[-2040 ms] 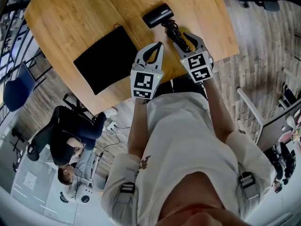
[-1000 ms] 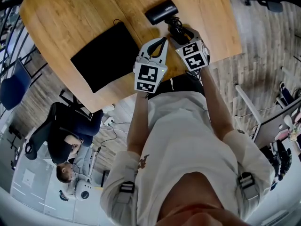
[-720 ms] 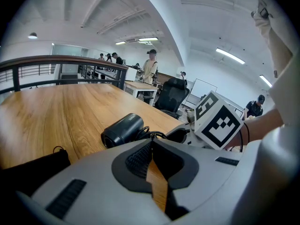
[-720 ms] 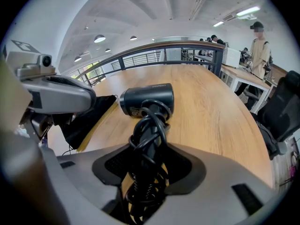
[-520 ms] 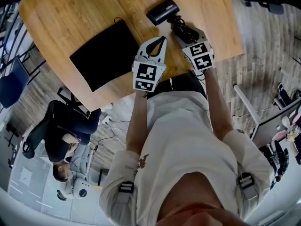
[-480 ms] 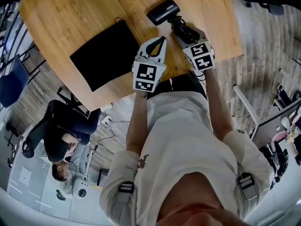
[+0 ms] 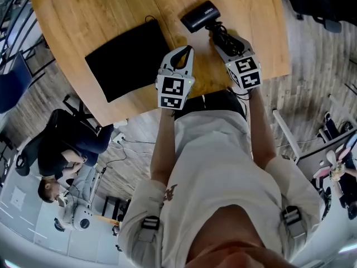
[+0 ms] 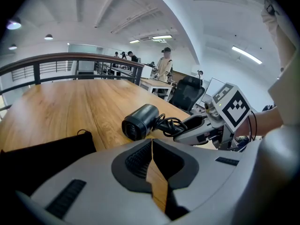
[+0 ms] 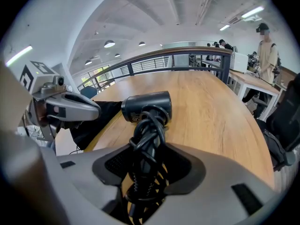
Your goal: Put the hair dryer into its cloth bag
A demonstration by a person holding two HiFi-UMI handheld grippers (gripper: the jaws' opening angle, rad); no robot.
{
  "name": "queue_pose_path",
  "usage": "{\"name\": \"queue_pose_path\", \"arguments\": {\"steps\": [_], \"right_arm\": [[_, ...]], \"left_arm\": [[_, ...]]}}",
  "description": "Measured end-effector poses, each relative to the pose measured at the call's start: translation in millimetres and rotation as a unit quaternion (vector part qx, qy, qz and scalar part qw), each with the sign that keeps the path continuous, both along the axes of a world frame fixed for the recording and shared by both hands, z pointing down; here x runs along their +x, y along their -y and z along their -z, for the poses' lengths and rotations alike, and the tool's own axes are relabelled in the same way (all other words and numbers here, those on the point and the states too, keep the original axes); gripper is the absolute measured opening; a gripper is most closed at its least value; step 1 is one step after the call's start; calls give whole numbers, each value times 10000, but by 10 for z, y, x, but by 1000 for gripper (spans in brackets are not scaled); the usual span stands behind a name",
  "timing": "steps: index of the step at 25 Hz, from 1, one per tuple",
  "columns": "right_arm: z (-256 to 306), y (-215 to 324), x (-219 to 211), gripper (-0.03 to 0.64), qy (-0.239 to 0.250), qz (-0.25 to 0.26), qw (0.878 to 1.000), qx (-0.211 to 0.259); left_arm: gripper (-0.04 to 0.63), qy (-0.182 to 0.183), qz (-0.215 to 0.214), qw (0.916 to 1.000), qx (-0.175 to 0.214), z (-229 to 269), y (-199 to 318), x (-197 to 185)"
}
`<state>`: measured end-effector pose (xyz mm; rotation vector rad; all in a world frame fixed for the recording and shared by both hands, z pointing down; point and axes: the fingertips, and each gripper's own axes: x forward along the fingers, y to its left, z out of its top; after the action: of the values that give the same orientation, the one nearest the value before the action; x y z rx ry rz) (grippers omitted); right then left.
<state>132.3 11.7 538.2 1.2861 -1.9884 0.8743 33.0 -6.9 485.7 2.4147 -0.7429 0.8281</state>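
The black hair dryer (image 7: 199, 16) lies on the wooden table (image 7: 100, 10), its cord wound around its handle. My right gripper (image 7: 225, 37) is shut on that cord-wrapped handle (image 9: 146, 125), with the barrel (image 9: 147, 106) pointing away beyond the jaws. The flat black cloth bag (image 7: 125, 57) lies to the left of the dryer, a small cord loop at its far corner. My left gripper (image 7: 188, 50) hovers between bag and dryer, near the table's front edge, shut with nothing in it (image 8: 152, 143). The left gripper view shows the dryer (image 8: 140, 121) ahead and the bag (image 8: 42, 156) at lower left.
The table's front edge (image 7: 134, 113) runs just before both grippers. Below it, a person sits in a black office chair (image 7: 61, 149) on the floor, and a blue chair (image 7: 14, 85) stands at the left. A railing (image 9: 187, 60) runs beyond the table's far side.
The right gripper's jaws have closed in on the dryer's cord-wrapped handle. The left gripper has shifted a little over the table's front edge, staying shut.
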Motion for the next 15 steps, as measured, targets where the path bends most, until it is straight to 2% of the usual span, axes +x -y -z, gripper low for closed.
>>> {"name": "queue_pose_path", "arguments": {"steps": [8,15], "right_arm": [[36,70,-107,214,53,387,9991,175],[68,132,-219,215,107,722,9971,229]], "left_arm": [[21,213,602,9980,-21,-90,7,-300],[23,548,1108,9923,1,-197,0,-538]]}}
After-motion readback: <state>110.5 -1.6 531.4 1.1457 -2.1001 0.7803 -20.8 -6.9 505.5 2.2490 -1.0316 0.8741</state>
